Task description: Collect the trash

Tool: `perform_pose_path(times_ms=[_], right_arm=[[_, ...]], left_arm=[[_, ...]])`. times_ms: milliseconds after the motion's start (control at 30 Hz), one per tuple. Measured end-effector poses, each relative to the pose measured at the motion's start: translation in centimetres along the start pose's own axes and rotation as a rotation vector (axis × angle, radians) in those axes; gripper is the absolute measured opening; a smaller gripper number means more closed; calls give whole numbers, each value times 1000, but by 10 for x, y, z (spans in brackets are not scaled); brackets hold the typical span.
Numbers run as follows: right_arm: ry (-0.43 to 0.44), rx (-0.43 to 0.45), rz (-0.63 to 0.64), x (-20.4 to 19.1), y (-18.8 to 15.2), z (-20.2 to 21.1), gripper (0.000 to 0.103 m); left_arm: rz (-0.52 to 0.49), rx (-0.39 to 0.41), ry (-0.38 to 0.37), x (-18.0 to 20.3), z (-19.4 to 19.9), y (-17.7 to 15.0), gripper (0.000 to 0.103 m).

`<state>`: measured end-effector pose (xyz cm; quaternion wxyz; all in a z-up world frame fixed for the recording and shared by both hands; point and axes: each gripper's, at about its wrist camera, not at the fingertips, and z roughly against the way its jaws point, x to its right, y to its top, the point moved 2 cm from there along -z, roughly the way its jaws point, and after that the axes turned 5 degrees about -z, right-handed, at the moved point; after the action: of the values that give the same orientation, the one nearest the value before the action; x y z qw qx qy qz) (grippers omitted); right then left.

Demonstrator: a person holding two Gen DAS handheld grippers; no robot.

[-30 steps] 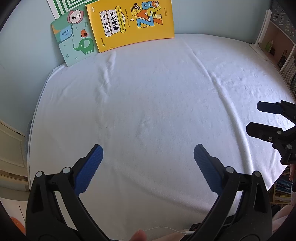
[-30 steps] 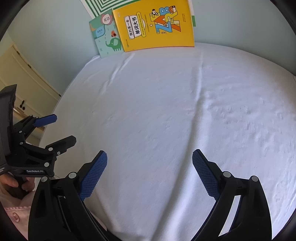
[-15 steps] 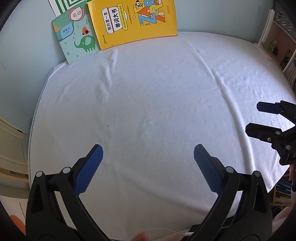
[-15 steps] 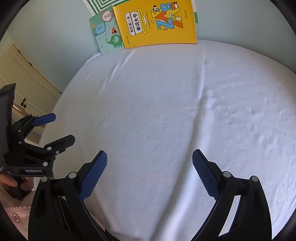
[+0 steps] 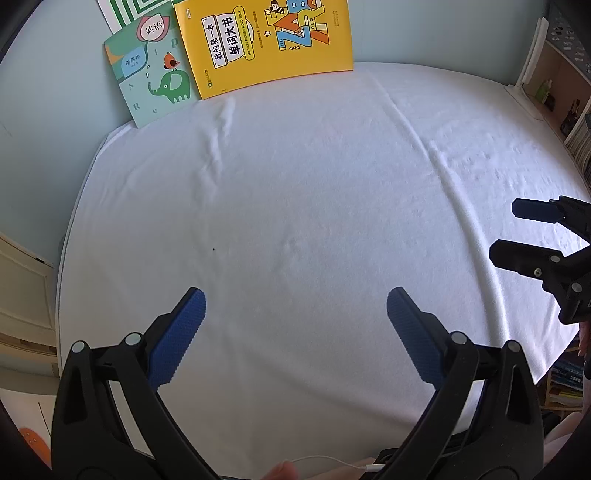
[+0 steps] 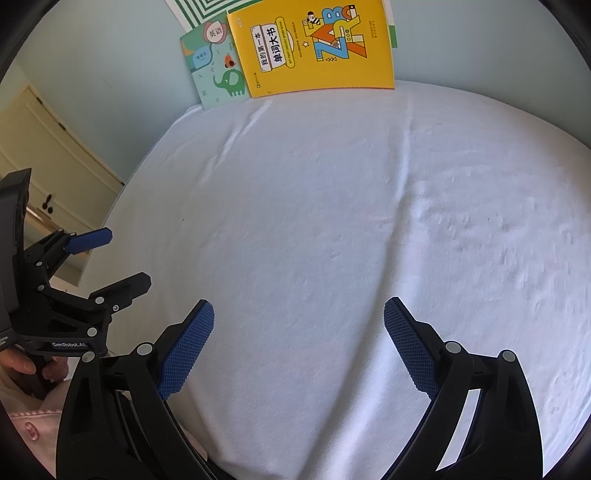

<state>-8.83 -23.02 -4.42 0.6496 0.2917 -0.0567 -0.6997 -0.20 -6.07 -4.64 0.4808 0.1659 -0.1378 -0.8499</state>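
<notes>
Both hand-held grippers, left (image 5: 295,306) and right (image 6: 298,315), hover wide open and empty over the white-clothed desk (image 5: 314,206), barely shifted from a moment ago; no trash is visible, so collecting hasn't begun.

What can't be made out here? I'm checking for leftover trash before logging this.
- Dark speck on the white cloth, left wrist view: too small to identify.
- Striped green sheet, both views: cut by the top edge, covered by the yellow book.
- Shelf contents, left wrist view: blurred at the rim.
</notes>
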Motion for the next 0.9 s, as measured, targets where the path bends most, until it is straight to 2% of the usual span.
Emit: perform_pose_path(times_ms=[900], right_arm=[[14,-3,4,-4,-5,-1,92]], left_arm=[[3,5,21,-1,5,-4,96]])
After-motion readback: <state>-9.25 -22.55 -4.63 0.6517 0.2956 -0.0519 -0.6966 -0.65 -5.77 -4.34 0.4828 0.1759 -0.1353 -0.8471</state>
